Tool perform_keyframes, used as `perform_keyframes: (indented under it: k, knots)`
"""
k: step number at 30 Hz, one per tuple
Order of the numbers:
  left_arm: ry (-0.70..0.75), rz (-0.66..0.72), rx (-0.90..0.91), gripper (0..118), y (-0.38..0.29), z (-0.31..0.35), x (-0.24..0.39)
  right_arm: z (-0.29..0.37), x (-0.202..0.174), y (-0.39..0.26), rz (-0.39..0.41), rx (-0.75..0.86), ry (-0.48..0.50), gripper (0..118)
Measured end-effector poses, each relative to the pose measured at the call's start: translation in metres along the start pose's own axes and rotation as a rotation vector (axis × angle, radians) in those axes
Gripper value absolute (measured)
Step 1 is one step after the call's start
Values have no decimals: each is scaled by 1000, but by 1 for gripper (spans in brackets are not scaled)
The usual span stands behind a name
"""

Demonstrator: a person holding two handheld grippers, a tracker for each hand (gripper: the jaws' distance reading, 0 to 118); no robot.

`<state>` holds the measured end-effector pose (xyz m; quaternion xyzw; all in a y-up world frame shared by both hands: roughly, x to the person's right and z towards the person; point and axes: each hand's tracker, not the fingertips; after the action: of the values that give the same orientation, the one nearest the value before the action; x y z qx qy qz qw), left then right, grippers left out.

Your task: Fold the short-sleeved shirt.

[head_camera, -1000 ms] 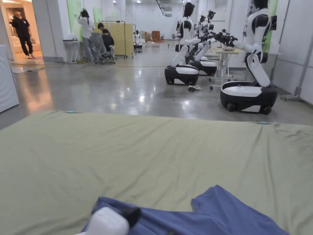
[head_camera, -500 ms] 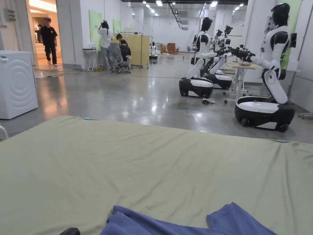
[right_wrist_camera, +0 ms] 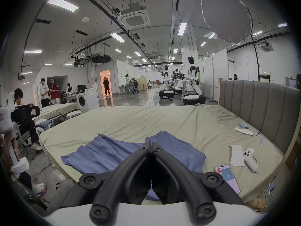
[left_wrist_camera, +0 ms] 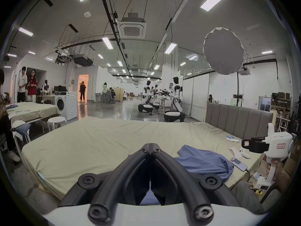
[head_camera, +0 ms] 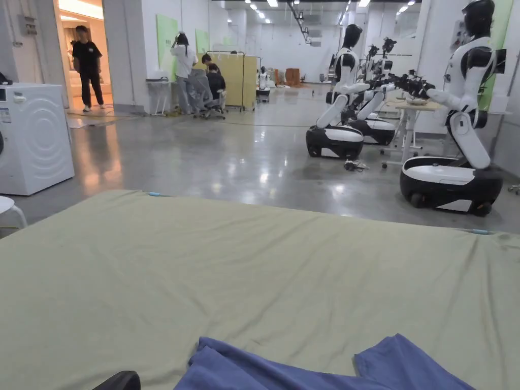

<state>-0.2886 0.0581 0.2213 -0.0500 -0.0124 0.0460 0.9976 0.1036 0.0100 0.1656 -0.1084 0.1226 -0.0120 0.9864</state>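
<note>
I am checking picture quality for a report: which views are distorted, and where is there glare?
Head view: straight lines, sharp; ceiling lights glare on the polished floor. Left gripper view: strong fisheye with dark corners; the bed edge bows. Right gripper view: same fisheye curving the headboard; the blue shirt is evenly lit, without hard shadows.

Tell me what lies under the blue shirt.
The blue shirt lies crumpled on the green bedsheet, which shows all around it. Whatever sits beneath its folds is covered; no bulge hints at anything.
</note>
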Motion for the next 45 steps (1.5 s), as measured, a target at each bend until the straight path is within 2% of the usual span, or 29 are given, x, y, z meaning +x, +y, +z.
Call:
perform_keyframes:
  k: [5, 9, 12, 14, 17, 19, 22, 25, 27, 29, 30, 33, 34, 40, 45]
  knots:
    - [-43, 10, -87, 0, -1, -31, -14, -8, 7, -13, -6, -33, -4, 0]
    - [-46, -16, -186, 1, 2, -85, -28, -14, 16, -23, -23, -75, -14, 0]
    - [-99, 12, -276, 29, -1, -141, -38, -19, 29, -32, -48, -104, -31, 0]
    - [-109, 29, -353, 66, -7, -191, -43, -25, 37, -37, -74, -128, -45, 0]
    - [-95, 93, -469, 66, -18, -264, -63, -31, 49, -43, -82, -157, -63, 0]
    - [-33, 68, -569, 66, -34, -318, -78, -33, 56, -47, -90, -171, -81, 0]
    - [52, 117, -712, 66, -56, -381, -91, -38, 65, -53, -139, -193, -98, 0]
    - [92, 229, -816, 64, -79, -418, -110, -39, 68, -58, -153, -209, -114, 0]
    - [54, 296, -855, 63, -93, -431, -114, -40, 69, -60, -143, -226, -125, 0]
    - [64, 260, -867, 62, -102, -433, -112, -40, 69, -63, -134, -242, -130, 0]
    - [66, 203, -896, 61, -102, -416, -86, -41, 69, -64, -132, -252, -131, 0]
    - [87, 96, -934, 61, -118, -422, -77, -47, 68, -68, -133, -273, -125, 0]
    - [105, 64, -933, 58, -122, -426, -75, -50, 67, -68, -132, -280, -122, 0]
    - [100, -47, -990, 10, -123, -449, -73, -53, 62, -65, -113, -285, -102, 0]
    - [99, 13, -1019, 7, -131, -450, -76, -67, 70, -49, -120, -279, -71, 0]
